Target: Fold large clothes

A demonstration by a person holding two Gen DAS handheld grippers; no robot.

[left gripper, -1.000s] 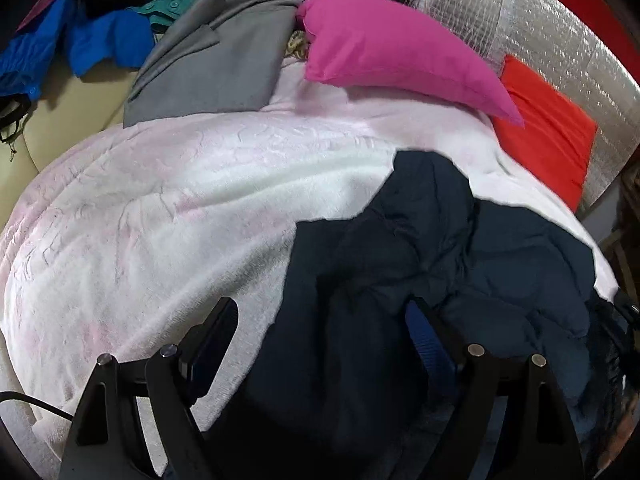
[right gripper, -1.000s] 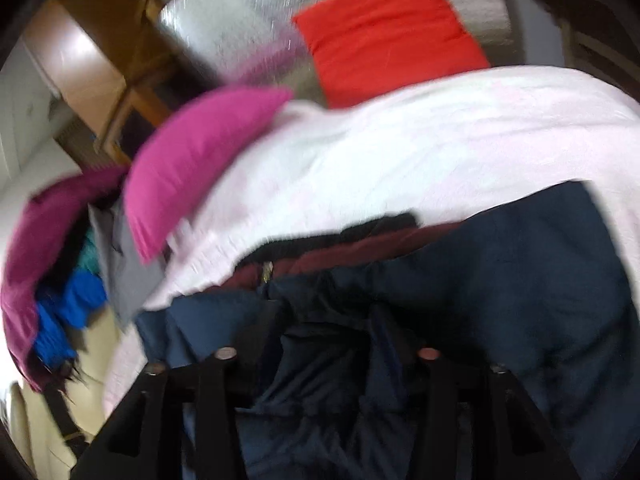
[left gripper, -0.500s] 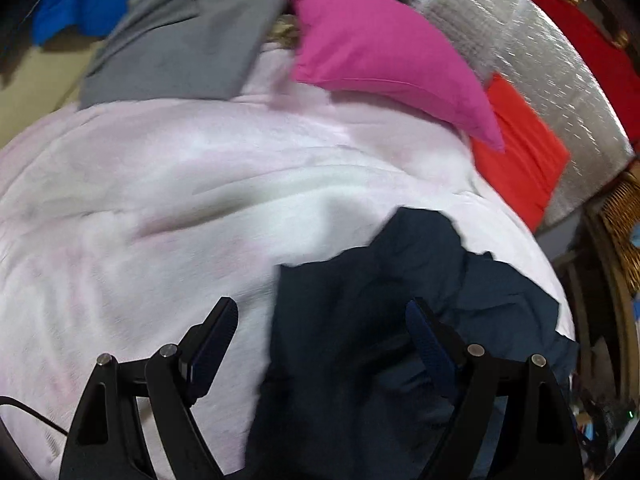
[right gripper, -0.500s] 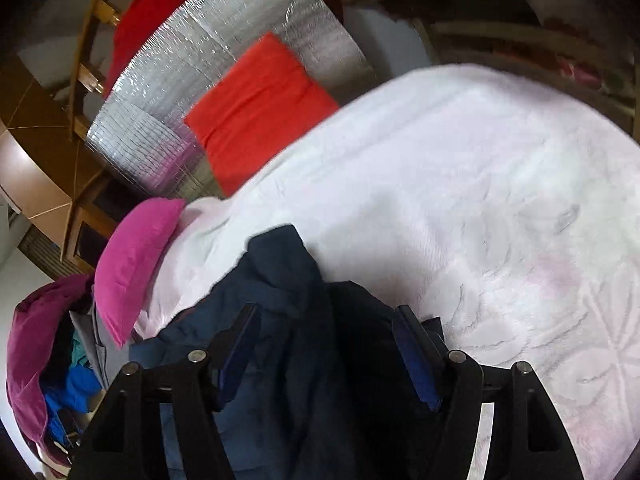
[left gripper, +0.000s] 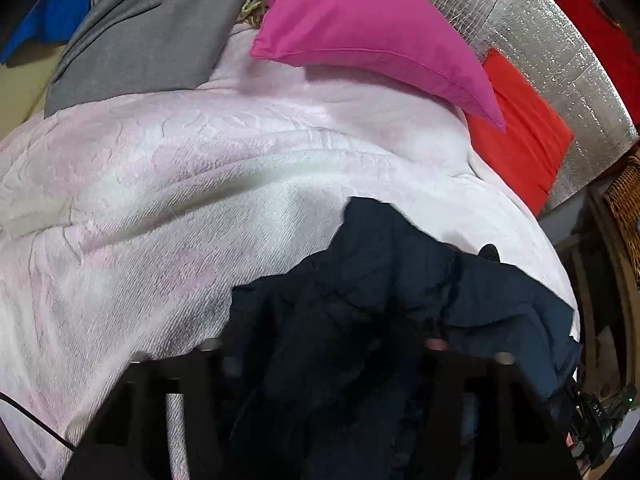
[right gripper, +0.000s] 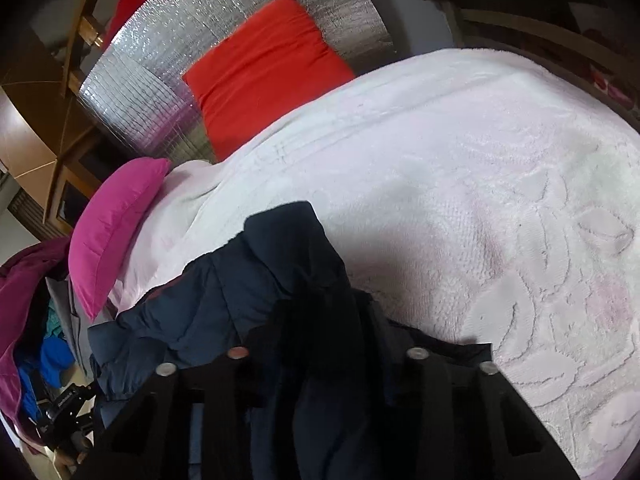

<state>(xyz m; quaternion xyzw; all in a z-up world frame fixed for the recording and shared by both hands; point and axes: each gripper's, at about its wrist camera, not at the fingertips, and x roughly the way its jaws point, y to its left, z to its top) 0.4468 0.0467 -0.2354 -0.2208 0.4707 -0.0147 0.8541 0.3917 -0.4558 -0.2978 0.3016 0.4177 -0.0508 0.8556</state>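
A dark navy padded jacket (left gripper: pixel 392 288) lies bunched on a white and pale pink blanket (left gripper: pixel 168 184) on the bed. My left gripper (left gripper: pixel 324 352) is shut on a fold of the jacket, which fills the gap between its jaws. In the right wrist view the same jacket (right gripper: pixel 256 280) runs from the blanket (right gripper: pixel 480 184) into my right gripper (right gripper: pixel 328 344), which is shut on a thick dark fold of it. The fingertips of both grippers are hidden by cloth.
A magenta pillow (left gripper: pixel 360 28) and a red cushion (left gripper: pixel 524 132) lie at the head of the bed against a silver foil panel (left gripper: pixel 532 36). A grey garment (left gripper: pixel 148 36) and blue clothes (left gripper: pixel 52 16) are piled at the far left. A wicker basket (left gripper: pixel 628 200) stands right.
Both grippers have closed on the jacket; their jaws stood wide half a second ago. The jacket has bunched up towards both grippers.
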